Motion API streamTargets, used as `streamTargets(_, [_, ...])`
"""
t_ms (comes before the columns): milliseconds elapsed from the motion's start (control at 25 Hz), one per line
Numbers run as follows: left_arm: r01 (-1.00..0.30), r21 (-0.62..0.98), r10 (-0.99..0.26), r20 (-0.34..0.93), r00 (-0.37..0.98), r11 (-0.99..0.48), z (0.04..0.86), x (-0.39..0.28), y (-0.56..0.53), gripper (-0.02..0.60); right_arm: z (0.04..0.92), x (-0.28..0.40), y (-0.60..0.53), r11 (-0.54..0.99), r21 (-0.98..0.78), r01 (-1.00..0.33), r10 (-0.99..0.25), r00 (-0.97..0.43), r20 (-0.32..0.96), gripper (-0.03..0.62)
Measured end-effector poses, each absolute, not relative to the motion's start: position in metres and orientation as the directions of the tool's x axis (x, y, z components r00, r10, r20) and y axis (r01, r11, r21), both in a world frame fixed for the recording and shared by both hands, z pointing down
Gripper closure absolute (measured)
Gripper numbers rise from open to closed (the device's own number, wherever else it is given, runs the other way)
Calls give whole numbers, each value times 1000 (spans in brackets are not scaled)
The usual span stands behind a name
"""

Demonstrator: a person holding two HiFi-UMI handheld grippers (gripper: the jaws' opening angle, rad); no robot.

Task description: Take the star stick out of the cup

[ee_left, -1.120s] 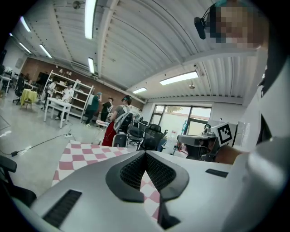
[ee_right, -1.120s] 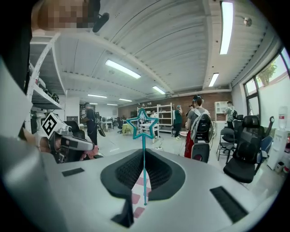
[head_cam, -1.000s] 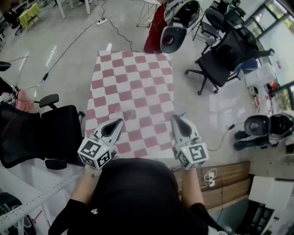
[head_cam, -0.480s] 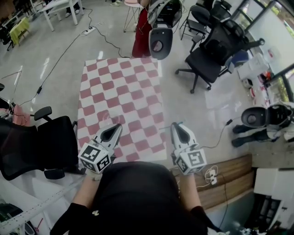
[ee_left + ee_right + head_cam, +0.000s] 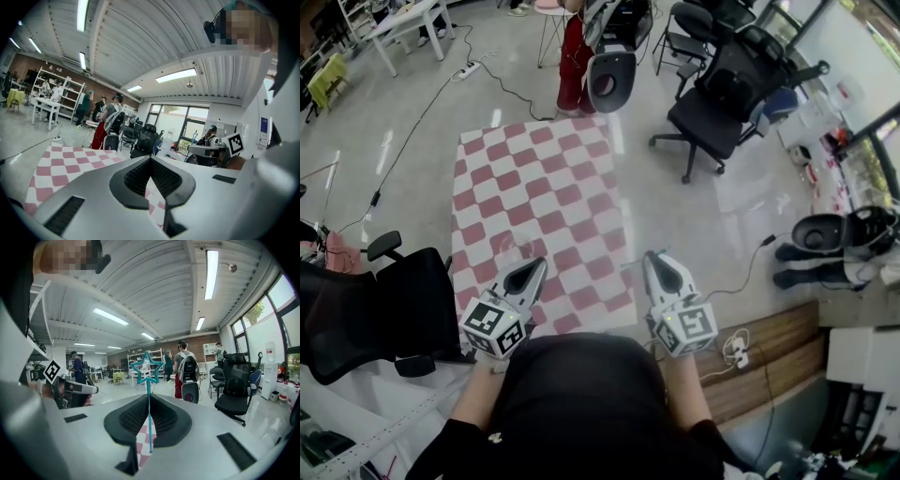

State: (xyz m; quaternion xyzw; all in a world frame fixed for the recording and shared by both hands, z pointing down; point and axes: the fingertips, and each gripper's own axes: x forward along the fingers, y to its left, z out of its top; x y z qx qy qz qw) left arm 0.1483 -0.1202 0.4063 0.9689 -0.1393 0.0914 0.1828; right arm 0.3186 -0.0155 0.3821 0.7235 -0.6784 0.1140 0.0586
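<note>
In the right gripper view a thin teal star stick [image 5: 149, 418] stands up between my jaws, its outlined star above their tips. My right gripper [image 5: 149, 397] is shut on its lower shaft. The head view shows that gripper [image 5: 652, 255] held over the right edge of a red-and-white checkered mat [image 5: 544, 187] on the floor. My left gripper [image 5: 539, 264] hovers over the mat's near left part. Its jaws [image 5: 150, 159] meet at the tips with nothing between them. A faint clear cup [image 5: 514, 251] seems to stand on the mat just ahead of it.
A black office chair [image 5: 384, 300] stands close on the left. More office chairs [image 5: 722, 94] and a person in red trousers [image 5: 577, 56] are beyond the mat. Cables cross the floor. A wooden board [image 5: 769, 370] with a power strip [image 5: 733, 354] lies at the right.
The view has shifted, so the mat now sits further up and left in the picture. Both grippers keep the same stance side by side, the right one still shut on the stick.
</note>
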Motion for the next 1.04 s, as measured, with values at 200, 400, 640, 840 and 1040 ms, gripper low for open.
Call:
streamTargets(200, [-294, 326, -224, 235, 946, -898, 408, 152, -121, 541, 382, 321, -16, -105, -49, -993, -959, 88, 271, 571])
streamTargets(400, [-280, 323, -208, 240, 948, -904, 408, 157, -120, 541, 384, 326, -12, -111, -55, -992, -961, 93, 259, 571])
streamTargets(640, [-266, 323, -193, 240, 951, -908, 408, 162, -117, 541, 382, 330, -6, -137, -48, -989, -956, 119, 268, 571])
streamTargets(840, [-258, 318, -186, 240, 953, -912, 406, 164, -115, 541, 383, 329, -1, -136, -53, -989, -958, 118, 262, 571])
streamTargets(1040, [-255, 308, -188, 232, 954, -917, 403, 164, -118, 541, 383, 330, -5, -136, -55, -989, -962, 118, 246, 571])
